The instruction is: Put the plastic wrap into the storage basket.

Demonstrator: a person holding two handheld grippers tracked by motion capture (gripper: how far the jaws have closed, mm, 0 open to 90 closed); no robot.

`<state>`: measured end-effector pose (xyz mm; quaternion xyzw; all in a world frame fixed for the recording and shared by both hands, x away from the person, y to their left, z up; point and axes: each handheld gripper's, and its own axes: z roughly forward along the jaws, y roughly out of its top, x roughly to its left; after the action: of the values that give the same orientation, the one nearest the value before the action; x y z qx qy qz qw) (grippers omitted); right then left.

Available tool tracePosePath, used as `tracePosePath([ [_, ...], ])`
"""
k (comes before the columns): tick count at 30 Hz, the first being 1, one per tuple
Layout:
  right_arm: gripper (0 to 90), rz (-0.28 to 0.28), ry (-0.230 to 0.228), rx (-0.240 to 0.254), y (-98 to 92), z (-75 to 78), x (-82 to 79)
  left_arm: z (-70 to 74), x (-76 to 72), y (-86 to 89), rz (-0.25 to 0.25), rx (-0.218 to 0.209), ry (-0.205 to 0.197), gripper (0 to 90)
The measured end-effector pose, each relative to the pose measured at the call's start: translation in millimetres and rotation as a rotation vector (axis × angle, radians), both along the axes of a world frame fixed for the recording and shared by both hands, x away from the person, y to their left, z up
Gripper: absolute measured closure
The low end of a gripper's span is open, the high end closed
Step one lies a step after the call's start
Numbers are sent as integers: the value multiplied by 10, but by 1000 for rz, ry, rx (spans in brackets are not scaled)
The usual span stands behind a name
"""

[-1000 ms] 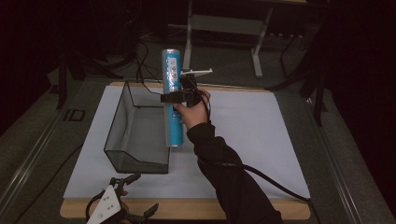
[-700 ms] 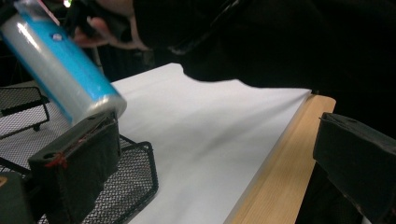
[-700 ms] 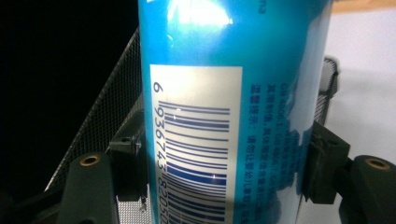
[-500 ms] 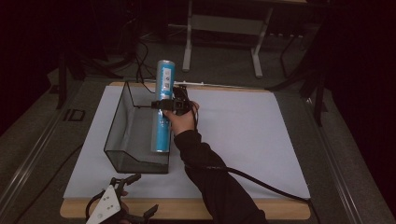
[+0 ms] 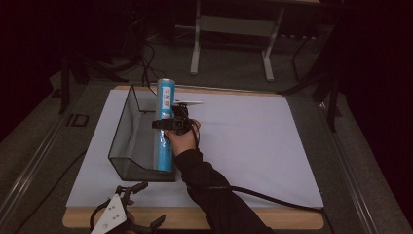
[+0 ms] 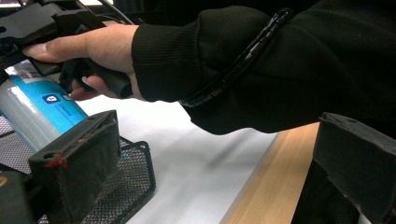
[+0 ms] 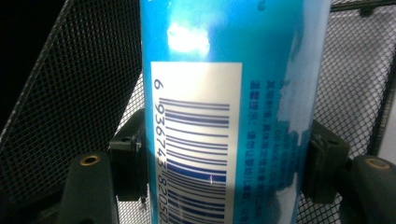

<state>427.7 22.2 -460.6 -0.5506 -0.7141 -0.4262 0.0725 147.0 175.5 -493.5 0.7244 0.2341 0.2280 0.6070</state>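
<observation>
A tall blue can [image 5: 164, 141] with a white barcode label stands nearly upright, its lower end down inside the black mesh basket [image 5: 127, 146] by the right wall. My right gripper [image 5: 167, 124] is shut on the can's middle. In the right gripper view both pads press the can [image 7: 229, 93] with the gripper [image 7: 229, 168] around it and the basket mesh [image 7: 70, 93] behind. My left gripper [image 5: 148, 204] rests open at the table's near edge. In the left gripper view its gripper [image 6: 215, 163] holds nothing and faces the can [image 6: 42, 112] and the basket [image 6: 126, 186].
A white sheet [image 5: 253, 141] covers the wooden board [image 5: 272, 220], with free room to the right of the basket. The right gripper's cable [image 5: 263, 197] trails across the sheet. A metal stand [image 5: 231, 27] stands beyond the table's far edge.
The right hand has carried the can leftward and down, from above the sheet beside the basket into the basket. The left gripper has stayed put.
</observation>
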Motion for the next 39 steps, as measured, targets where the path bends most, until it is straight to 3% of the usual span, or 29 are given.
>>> tracePosePath([
  [1, 318, -1, 2, -14, -3, 0, 4, 0, 0, 2, 0, 1, 0, 15],
  [3, 317, 13, -40, -94, 33, 2, -21, -2, 6, 1, -1, 0, 2, 15],
  [15, 298, -17, -80, -172, 136, -64, -43, -7, 13, -2, -6, 3, 6, 15],
  [18, 271, -18, -111, -257, 169, -134, -37, -5, 11, -4, -7, 3, 6, 15],
  [19, 271, -18, -111, -257, 169, -134, -37, -5, 11, -4, -7, 3, 6, 15],
  [22, 258, -19, -139, -290, 182, -146, -50, -8, 15, -2, -7, 2, 6, 15],
  [23, 239, 3, -170, -333, 198, -125, -54, -8, 19, -4, -9, 2, 8, 15],
  [26, 228, 2, -190, -361, 206, -115, -68, -9, 16, -10, -10, 4, 7, 15],
  [30, 206, 26, -264, -423, 209, -52, -121, -12, 16, -14, -9, 7, 8, 15],
  [37, 223, 69, -275, -402, 127, 110, -127, -17, 20, -16, -6, 13, 11, 15],
  [39, 160, 105, -275, -392, 68, 195, -131, -20, 21, -20, -6, 12, 12, 15],
])
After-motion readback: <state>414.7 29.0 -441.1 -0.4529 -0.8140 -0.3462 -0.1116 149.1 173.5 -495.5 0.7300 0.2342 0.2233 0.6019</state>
